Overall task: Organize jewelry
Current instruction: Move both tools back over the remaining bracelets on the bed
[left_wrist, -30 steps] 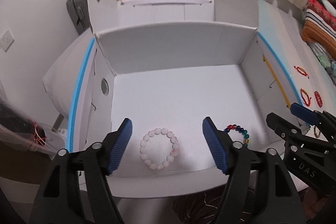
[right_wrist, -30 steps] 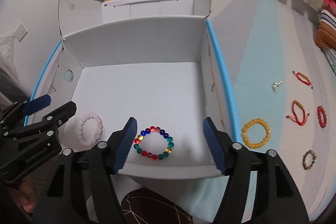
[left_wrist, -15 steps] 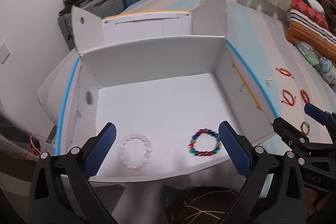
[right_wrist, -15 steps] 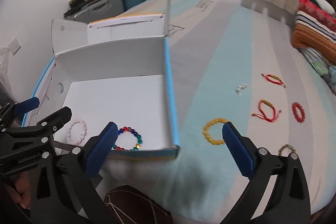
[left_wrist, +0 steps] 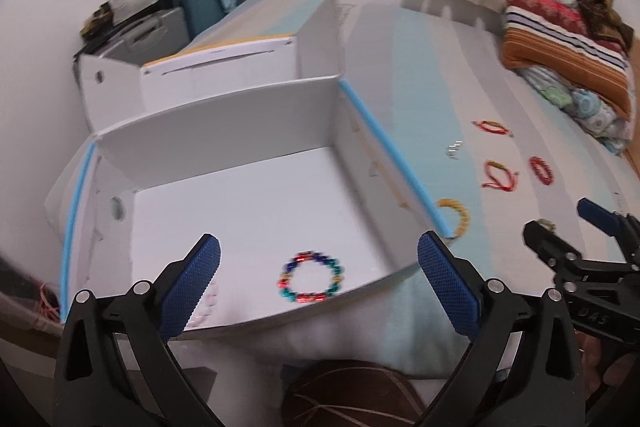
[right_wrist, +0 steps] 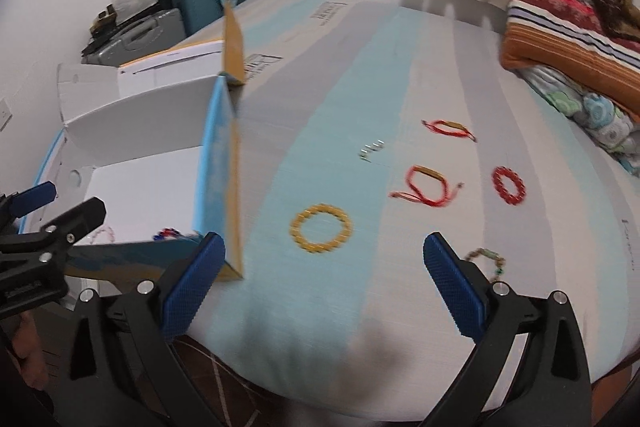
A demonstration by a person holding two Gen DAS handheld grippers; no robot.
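An open white cardboard box (left_wrist: pixel 248 123) sits on the bed. A multicoloured bead bracelet (left_wrist: pixel 311 282) lies near its front wall; a pale pink bracelet (left_wrist: pixel 208 307) is mostly hidden behind my left finger. My left gripper (left_wrist: pixel 318 285) is open and empty above the box's front edge. My right gripper (right_wrist: pixel 324 279) is open and empty over the bed, just in front of a yellow bead bracelet (right_wrist: pixel 321 227). Red cord bracelets (right_wrist: pixel 424 189) (right_wrist: pixel 450 127), a red bead bracelet (right_wrist: pixel 508 184), a small silver piece (right_wrist: pixel 372 150) and a brownish bead bracelet (right_wrist: pixel 486 259) lie on the bed.
The bed (right_wrist: pixel 360 75) has grey and light blue stripes. Folded blankets (right_wrist: pixel 572 39) are stacked at the far right. Suitcases (left_wrist: pixel 188 7) stand against the wall behind the box. The box's tall right wall (right_wrist: pixel 222 163) stands between box and loose jewelry.
Both grippers have opened wider and swung right. The right gripper left the multicoloured bracelet in the box and now faces the yellow bracelet on the bed.
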